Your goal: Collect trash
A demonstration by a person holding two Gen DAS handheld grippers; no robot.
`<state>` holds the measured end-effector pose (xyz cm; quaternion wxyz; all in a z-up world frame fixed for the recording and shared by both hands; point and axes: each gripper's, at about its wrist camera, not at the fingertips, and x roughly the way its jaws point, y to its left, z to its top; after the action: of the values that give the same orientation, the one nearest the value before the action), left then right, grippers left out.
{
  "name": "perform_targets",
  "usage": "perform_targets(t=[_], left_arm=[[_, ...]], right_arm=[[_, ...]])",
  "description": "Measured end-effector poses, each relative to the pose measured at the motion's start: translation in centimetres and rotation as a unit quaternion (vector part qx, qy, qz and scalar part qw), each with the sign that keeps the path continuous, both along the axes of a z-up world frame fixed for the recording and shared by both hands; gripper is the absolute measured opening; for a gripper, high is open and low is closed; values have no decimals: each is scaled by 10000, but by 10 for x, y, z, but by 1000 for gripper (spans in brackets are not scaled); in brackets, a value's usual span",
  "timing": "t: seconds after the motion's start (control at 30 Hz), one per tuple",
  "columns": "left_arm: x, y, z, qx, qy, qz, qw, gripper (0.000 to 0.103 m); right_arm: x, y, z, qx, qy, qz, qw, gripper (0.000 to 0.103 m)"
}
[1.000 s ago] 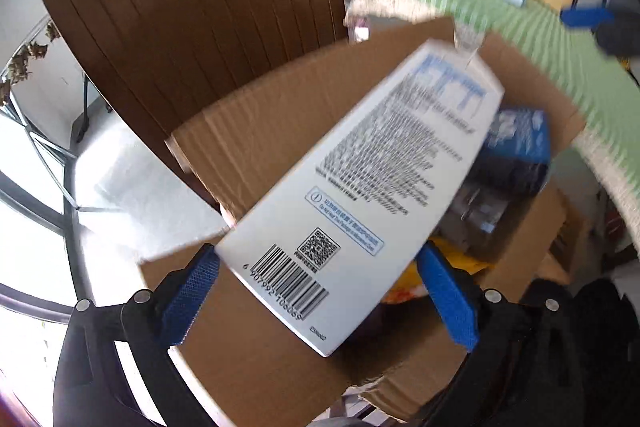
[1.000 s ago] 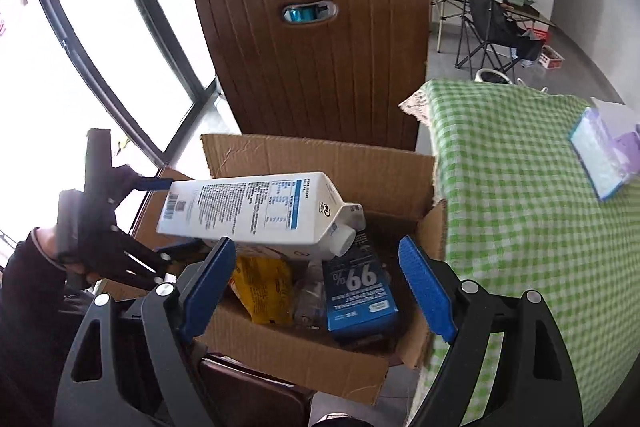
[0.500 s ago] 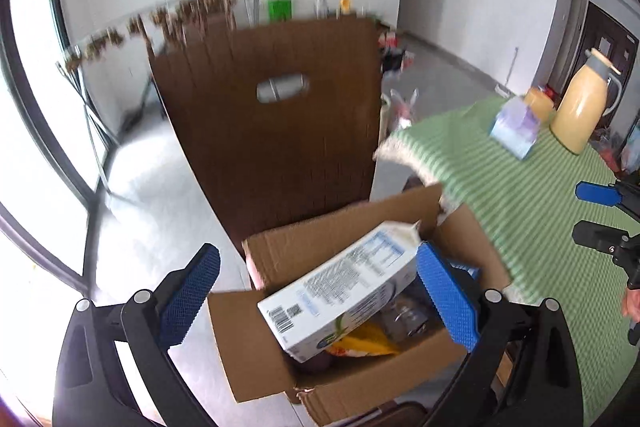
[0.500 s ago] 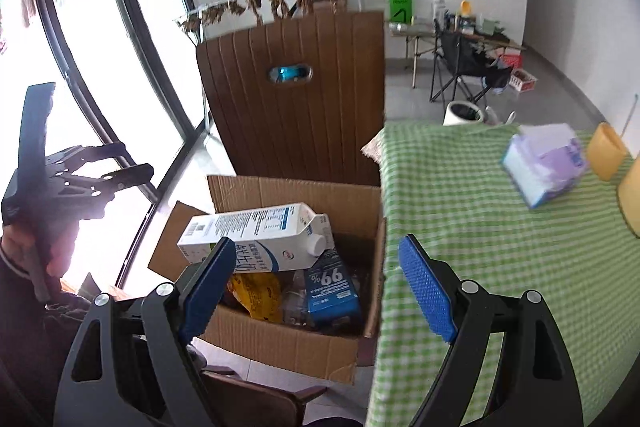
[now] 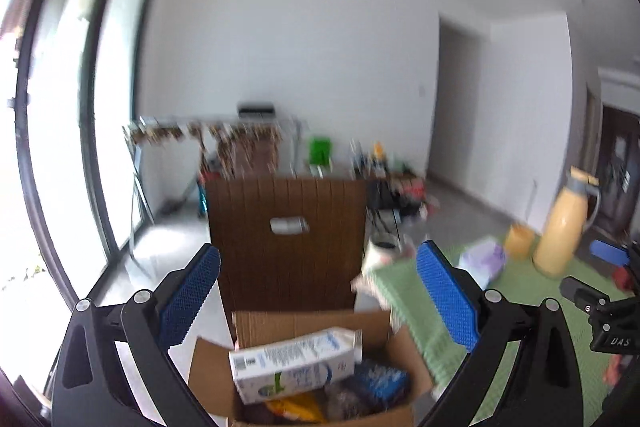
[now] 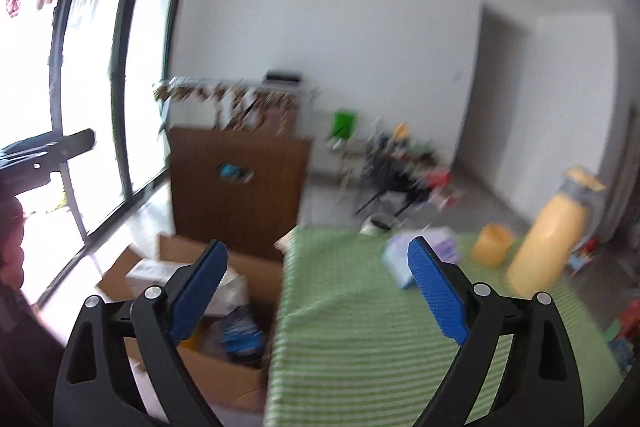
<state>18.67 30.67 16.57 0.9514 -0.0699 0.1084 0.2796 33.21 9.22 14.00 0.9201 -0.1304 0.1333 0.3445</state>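
Note:
A white and blue milk carton [image 5: 296,363] lies on its side on top of the trash in an open cardboard box [image 5: 256,325]. A blue packet [image 5: 380,379] and a yellow wrapper [image 5: 296,409] lie under it. My left gripper [image 5: 318,301] is open and empty, high above the box. My right gripper [image 6: 318,291] is empty, its jaws still opening, above the near edge of the green checked table [image 6: 360,327]. The box [image 6: 224,379] shows at the lower left of the right wrist view.
A tall brown slatted chair back [image 5: 286,239] stands behind the box. On the table are a tissue pack [image 6: 416,255], a yellow cup [image 6: 492,243] and a yellow flask [image 6: 548,247]. Large windows [image 5: 60,147] fill the left side. Clutter [image 6: 400,171] lies across the far floor.
The left gripper let go of the milk carton, which now lies in the box. Both grippers rose and drew back, and both views tilted up toward the room.

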Motion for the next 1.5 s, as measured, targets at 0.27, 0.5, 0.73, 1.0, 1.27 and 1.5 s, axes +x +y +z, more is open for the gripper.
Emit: perform_targets(t=[0.27,0.5,0.73,1.0,1.27,1.5], left_arm=[[1,-69,-3,465,-650,-382,9961,96],[44,-145,-8,609,-741,-1236,9877,96],[97,-246,-21,599,-682,-2374,9672,96],[131,-339,-39,543,-612,-3119,9466,96],[131,-384,-43,541,-572,-3291,9410,96],[119,-390,-42,592,-505,-3238,9429,96]], right_arm=[[-9,-74,-2,660,-814,-1282,9862,94],[3,-175,-4,890,-570,-2320,9670,94],[-9,-281,-16,835,-524,-3449,9334,94],[-37,-363,-28,658,-565,-4214,9027,94],[-38,-385,-32,658,-517,-4343,8969,94],[-44,-389,-35,633,-460,-4239,9023,94]])
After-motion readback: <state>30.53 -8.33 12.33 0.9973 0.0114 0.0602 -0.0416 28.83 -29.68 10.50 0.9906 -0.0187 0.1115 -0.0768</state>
